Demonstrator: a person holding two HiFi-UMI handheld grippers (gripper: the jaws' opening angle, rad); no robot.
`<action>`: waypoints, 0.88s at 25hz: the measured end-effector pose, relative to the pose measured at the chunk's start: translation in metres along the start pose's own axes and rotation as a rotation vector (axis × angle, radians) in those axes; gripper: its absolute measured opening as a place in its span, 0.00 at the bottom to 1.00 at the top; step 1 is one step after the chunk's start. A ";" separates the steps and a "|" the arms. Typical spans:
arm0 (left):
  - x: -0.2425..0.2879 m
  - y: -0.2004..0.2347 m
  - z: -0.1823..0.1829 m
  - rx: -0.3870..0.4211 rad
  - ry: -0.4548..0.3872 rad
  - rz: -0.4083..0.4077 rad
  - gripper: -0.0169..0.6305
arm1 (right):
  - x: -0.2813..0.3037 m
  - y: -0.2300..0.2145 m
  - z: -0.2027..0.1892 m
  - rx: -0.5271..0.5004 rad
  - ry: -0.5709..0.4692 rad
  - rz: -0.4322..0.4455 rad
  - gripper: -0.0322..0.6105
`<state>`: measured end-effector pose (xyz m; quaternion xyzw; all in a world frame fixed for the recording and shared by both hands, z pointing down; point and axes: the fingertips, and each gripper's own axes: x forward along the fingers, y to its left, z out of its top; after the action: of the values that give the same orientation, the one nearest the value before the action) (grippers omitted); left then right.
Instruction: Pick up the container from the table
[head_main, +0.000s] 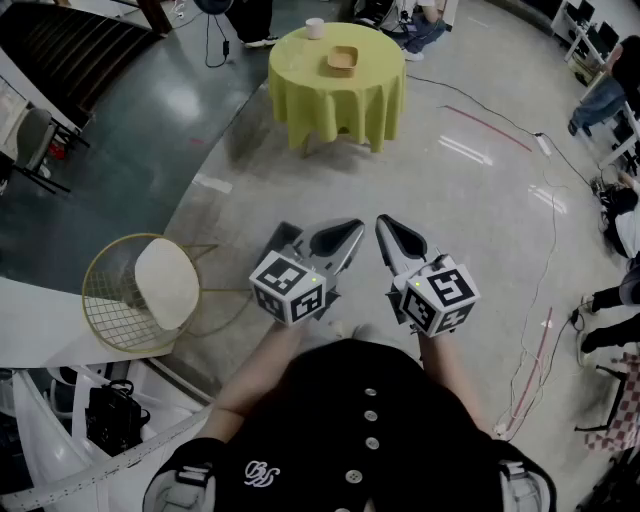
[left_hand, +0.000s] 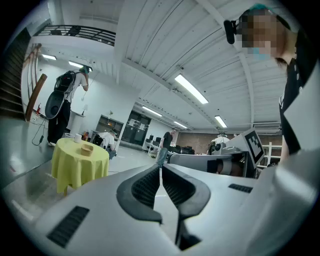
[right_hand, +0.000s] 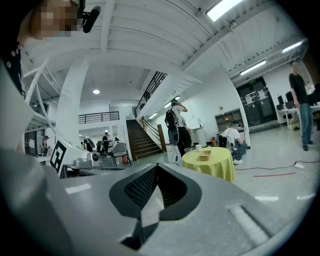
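Observation:
A small tan container sits on a round table with a yellow-green cloth, far ahead across the floor. It also shows as a tan container in the left gripper view and a tan container in the right gripper view. A white cup stands behind it on the table. My left gripper and right gripper are held side by side close to my body, both shut and holding nothing, well short of the table.
A gold wire chair with a white seat stands at my left. Cables run over the floor at the right. People stand and sit behind the table. A staircase rises far off.

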<state>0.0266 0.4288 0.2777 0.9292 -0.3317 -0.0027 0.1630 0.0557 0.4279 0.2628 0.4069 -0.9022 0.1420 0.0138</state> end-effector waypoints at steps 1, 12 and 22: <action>0.001 -0.001 0.001 0.001 -0.003 -0.002 0.06 | 0.000 0.000 0.000 -0.003 0.002 0.003 0.05; -0.004 0.010 0.013 0.010 -0.023 -0.010 0.06 | 0.011 0.003 0.003 -0.025 0.001 -0.016 0.05; -0.007 0.024 0.020 0.003 -0.024 -0.052 0.06 | 0.021 0.004 0.012 0.000 -0.062 -0.072 0.05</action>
<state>0.0040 0.4100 0.2657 0.9376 -0.3095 -0.0174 0.1573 0.0399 0.4112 0.2529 0.4433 -0.8870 0.1286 -0.0092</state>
